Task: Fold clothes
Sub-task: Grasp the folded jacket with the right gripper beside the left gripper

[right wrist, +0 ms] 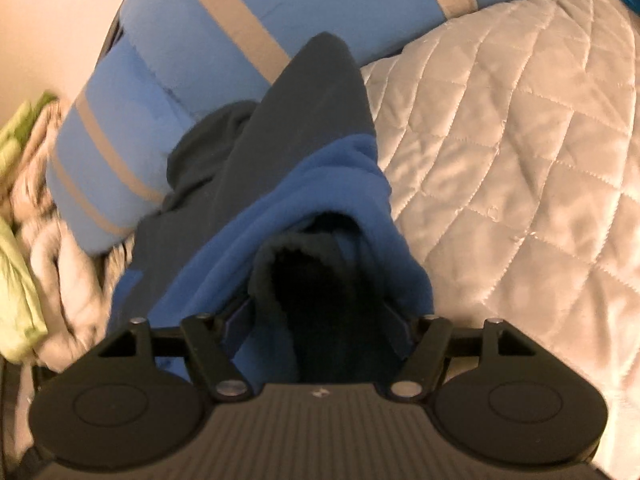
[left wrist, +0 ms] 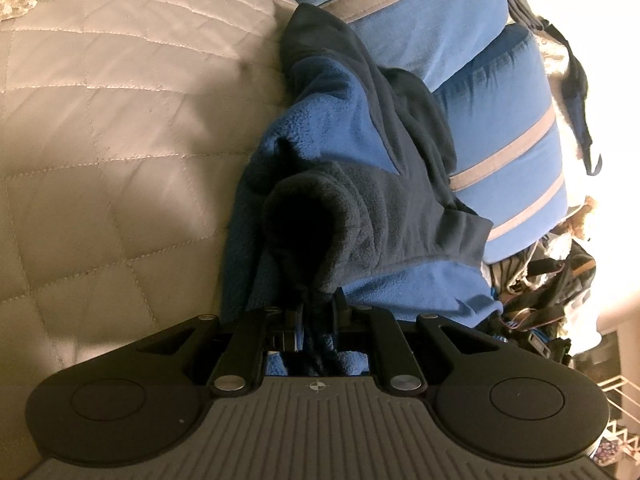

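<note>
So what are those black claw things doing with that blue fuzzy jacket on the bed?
A person is folding a blue and dark navy fleece jacket on a quilted beige bedspread, with a gripper in each hand. The left gripper is shut on a bunch of the fleece. The right gripper has its jaws spread wide with fleece lying between them, not pinched. Blue striped pillows lie just behind the jacket.

Claws: left pinched, right spread.
Left claw (left wrist: 316, 312) clamped nearly closed on fleece; right claw (right wrist: 320, 312) jaws wide apart, both angled downward.
</note>
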A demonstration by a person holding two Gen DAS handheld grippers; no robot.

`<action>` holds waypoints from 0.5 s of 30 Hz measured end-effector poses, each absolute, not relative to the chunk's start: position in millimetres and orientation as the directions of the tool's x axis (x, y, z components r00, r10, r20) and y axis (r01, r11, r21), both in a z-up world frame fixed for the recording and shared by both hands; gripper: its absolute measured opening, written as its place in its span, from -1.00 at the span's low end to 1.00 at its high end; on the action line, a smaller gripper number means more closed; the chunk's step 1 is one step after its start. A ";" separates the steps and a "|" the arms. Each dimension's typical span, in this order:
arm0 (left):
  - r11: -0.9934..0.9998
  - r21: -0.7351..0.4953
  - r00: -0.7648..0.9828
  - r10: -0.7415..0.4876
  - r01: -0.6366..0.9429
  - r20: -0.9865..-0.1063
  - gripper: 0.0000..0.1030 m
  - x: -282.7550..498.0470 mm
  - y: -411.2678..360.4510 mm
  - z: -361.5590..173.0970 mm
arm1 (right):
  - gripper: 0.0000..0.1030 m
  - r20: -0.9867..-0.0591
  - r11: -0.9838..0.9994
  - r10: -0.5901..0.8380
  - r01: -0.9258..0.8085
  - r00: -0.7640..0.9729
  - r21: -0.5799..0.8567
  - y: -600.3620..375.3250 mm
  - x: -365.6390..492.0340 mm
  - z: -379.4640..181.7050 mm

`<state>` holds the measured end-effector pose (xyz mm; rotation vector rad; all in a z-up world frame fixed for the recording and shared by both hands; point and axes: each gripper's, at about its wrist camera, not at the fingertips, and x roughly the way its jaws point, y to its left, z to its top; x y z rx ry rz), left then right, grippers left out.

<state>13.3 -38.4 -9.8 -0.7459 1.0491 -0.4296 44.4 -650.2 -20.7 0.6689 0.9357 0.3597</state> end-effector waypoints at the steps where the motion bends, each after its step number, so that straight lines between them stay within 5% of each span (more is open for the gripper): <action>1: 0.680 -0.732 0.450 -0.645 -0.030 -0.618 -0.72 13.5 -37.9 -10.1 | 0.56 -0.612 0.736 0.558 0.007 0.561 0.677 -650.6 45.4 -22.4; 3: 0.677 -0.735 0.450 -0.645 -0.038 -0.618 -0.72 13.5 -37.4 -10.5 | 0.36 -0.599 0.717 0.559 0.028 0.573 0.696 -652.1 45.8 -25.2; 6: 0.686 -0.726 0.453 -0.637 -0.036 -0.624 -0.72 12.9 -38.9 -9.3 | -0.71 -0.598 0.697 0.542 0.082 0.590 0.712 -660.0 40.9 -28.5; 15: 0.719 -0.694 0.464 -0.607 -0.026 -0.646 -0.75 13.1 -42.1 -4.2 | -0.80 -0.611 0.683 0.479 0.169 0.631 0.710 -667.3 27.2 -34.5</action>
